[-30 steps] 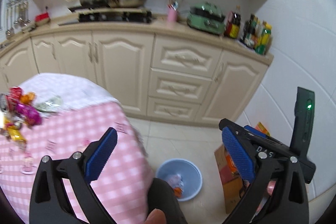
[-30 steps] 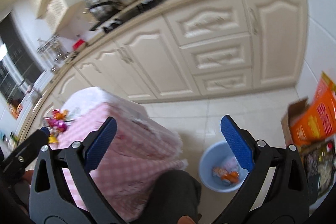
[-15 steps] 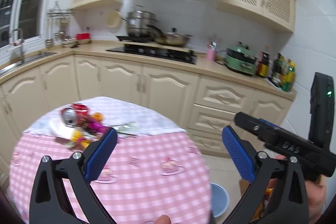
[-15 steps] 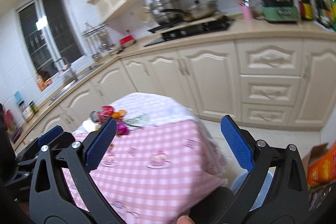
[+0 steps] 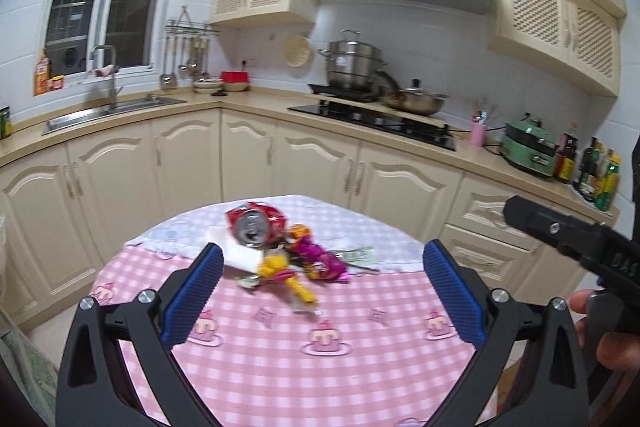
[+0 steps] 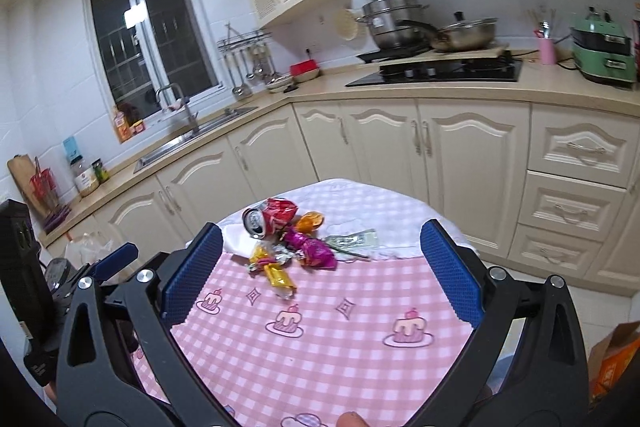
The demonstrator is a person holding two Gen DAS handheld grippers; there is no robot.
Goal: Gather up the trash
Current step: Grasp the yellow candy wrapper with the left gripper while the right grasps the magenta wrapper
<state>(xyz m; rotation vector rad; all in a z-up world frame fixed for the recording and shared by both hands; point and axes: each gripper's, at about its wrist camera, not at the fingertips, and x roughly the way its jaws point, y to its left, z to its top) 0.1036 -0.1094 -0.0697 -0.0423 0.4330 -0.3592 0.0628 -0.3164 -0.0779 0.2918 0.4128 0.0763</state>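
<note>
fingers [image 5: 192, 291]: both pairs apart, raised | bin gone | trash pile [image 5: 284, 251] now ahead

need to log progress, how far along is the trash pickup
Nothing shows as collected in these views. Both tools are open and empty: left tool, right tool. Still left on the table: crushed red can, magenta wrapper, yellow wrapper, orange wrapper, clear wrapper.

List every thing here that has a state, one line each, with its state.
left gripper: open, empty, above the table
right gripper: open, empty
red can: crushed, lying on its side
yellow wrapper: empty, lying flat
purple wrapper: crumpled
cabinet doors: shut
drawers: shut
steel pot: lidded
</note>
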